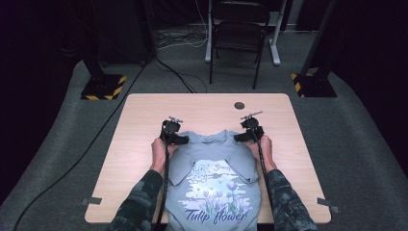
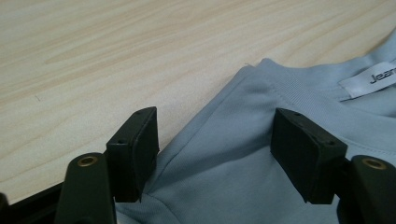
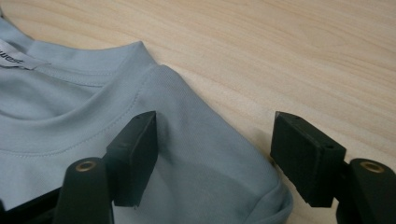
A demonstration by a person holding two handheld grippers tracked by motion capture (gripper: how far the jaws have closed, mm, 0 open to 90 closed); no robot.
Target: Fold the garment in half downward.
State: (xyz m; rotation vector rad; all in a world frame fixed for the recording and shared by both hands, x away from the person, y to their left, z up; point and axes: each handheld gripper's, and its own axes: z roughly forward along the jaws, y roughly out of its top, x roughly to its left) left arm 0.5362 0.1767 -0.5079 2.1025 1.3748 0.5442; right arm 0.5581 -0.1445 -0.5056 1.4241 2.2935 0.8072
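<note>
Two claws at shirt shoulders: left claw [image 2: 215, 154] and right claw [image 3: 215, 154] each part-open, astride fabric, pads not yet pinching. T-shirt [image 1: 216, 183] flat on table [image 1: 144, 120], sleeves folded in. Grasp, further folding left.

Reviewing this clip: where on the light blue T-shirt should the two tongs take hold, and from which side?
Probably at the shoulder seams either side of the collar. The T-shirt lies flat, collar away from the person, sleeves folded in, so the shoulders are its free outer corners. The left tongs and right tongs each straddle one shoulder edge from the near side, jaws apart, not yet pinching.
</note>
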